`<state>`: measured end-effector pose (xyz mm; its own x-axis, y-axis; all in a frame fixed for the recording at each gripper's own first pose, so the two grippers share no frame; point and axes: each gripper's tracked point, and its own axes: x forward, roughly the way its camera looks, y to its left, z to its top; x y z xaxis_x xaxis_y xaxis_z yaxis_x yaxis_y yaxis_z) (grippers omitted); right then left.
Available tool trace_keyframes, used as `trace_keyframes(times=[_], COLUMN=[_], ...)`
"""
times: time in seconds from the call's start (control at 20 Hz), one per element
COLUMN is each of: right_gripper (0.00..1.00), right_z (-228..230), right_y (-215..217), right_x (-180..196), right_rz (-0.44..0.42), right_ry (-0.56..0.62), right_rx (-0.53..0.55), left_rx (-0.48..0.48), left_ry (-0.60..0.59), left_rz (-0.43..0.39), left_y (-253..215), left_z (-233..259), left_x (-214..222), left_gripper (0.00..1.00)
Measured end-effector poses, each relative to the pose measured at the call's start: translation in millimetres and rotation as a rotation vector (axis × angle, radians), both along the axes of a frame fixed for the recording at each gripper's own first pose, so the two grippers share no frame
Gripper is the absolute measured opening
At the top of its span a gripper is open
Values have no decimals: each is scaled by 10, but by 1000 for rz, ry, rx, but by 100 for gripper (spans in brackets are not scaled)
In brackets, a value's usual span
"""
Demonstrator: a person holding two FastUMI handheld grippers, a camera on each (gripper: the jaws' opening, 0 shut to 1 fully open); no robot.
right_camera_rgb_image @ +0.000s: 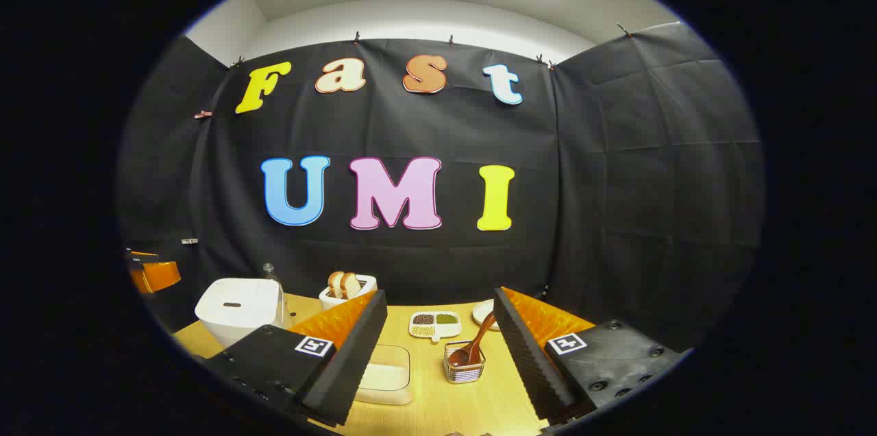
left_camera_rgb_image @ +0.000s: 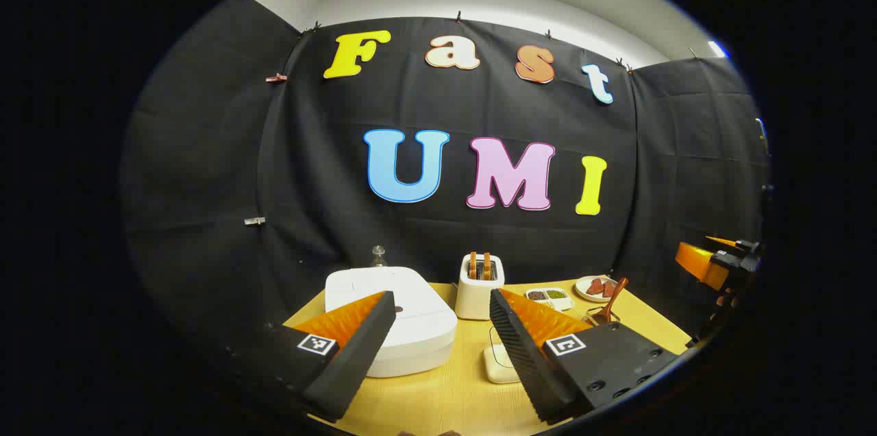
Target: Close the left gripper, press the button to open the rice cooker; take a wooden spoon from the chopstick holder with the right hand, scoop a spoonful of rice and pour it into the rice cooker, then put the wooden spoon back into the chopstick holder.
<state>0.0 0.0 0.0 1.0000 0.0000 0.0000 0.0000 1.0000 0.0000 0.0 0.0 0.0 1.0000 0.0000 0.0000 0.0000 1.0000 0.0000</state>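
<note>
**Inspector:** Black cloth lines the booth behind a light wooden table (left_camera_rgb_image: 438, 395). State each gripper.

**Assistant:** Left gripper (left_camera_rgb_image: 442, 309) is spread wide, nothing between its fingers. Right gripper (right_camera_rgb_image: 438, 309) likewise parted and empty. Both hang above the near edge of the table.

**Inspector:** Position of the rice cooker?

**Assistant:** White rice cooker (left_camera_rgb_image: 394, 319) stands on the left part of the table, lid down. In the left gripper view it lies just behind that gripper's left finger, which overlaps its near corner. In the right gripper view it sits far left (right_camera_rgb_image: 240, 316), well apart from the right gripper.

**Inspector:** Spoon and holder?

**Assistant:** Wooden spoon (right_camera_rgb_image: 474, 347) leans in the clear chopstick holder (right_camera_rgb_image: 464, 364), between the right gripper's fingers and nearer its right one. From the left gripper view both stand off to the right (left_camera_rgb_image: 606, 306).

**Inspector:** Rice supply?

**Assistant:** Clear container of rice (right_camera_rgb_image: 386, 374) lies just beside the right gripper's left finger, partly hidden by it.

**Inspector:** Other items?

**Assistant:** Toaster (left_camera_rgb_image: 479, 285) with two slices at the back centre, a divided dish of grains (right_camera_rgb_image: 435, 323), a small plate (left_camera_rgb_image: 595, 287) behind the holder, and a glass bottle (left_camera_rgb_image: 378, 256) behind the cooker.
</note>
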Motion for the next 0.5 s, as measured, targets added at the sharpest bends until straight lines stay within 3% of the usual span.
trace_keyframes(times=[0.5], right_gripper=[98], right_z=[-22], right_y=[9], right_x=[139], right_rz=[79], right_ry=[3], right_rx=[-1], left_rx=[-41], left_ry=[29], left_rz=[42], left_y=[-28], left_z=[-76], left_x=[70], left_gripper=[96])
